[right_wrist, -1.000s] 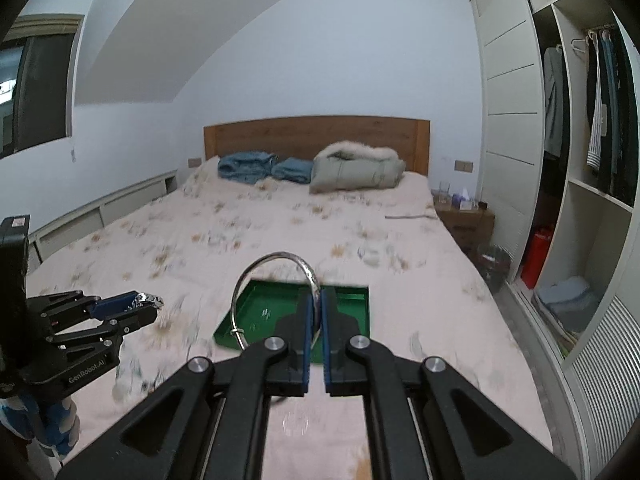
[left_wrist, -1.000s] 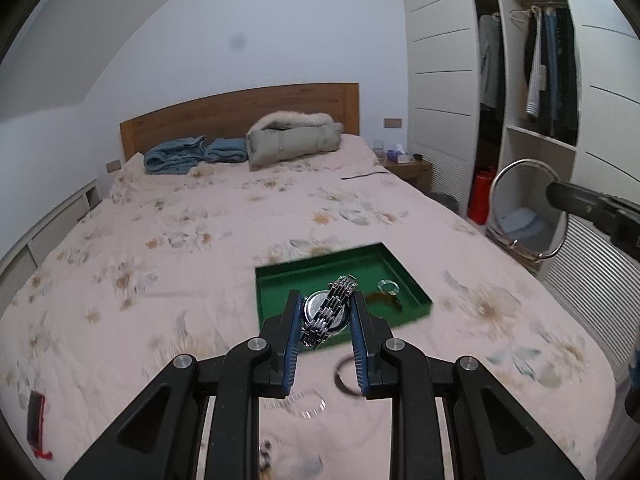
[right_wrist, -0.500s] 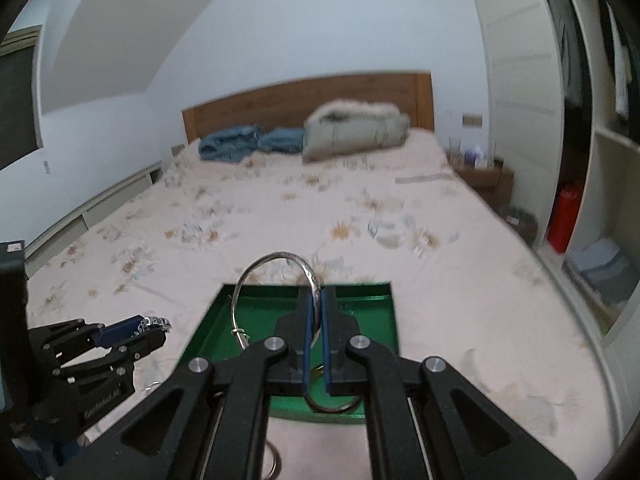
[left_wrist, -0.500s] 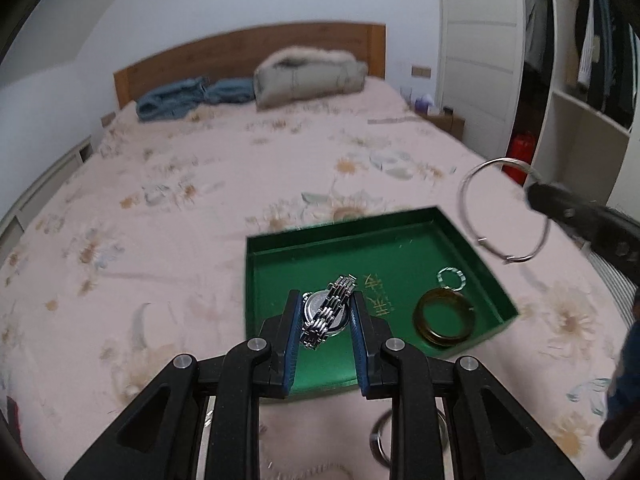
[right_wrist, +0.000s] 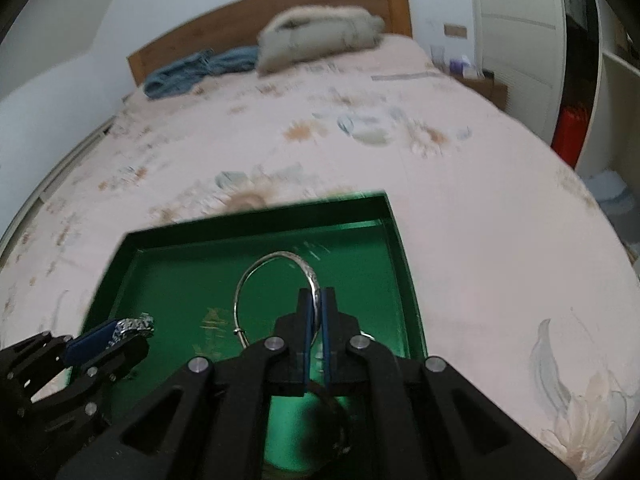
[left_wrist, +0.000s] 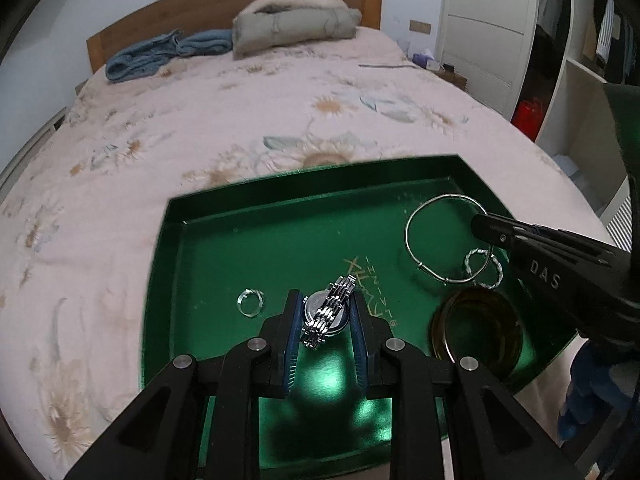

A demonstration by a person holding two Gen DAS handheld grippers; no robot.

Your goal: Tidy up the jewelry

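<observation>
left tongs [left_wrist: 323, 317] pinching my watch [left_wrist: 329, 312] over tray [left_wrist: 248, 216], frame centre | right tongs [right_wrist: 316, 312] pinching bangle [right_wrist: 276, 258] | three pieces already inside | both drops left

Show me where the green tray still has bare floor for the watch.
The tray's far half is bare, from the small ring to the back wall. The right side is crowded: silver bangle, twisted ring, amber bangle, right hand-held gripper.
</observation>
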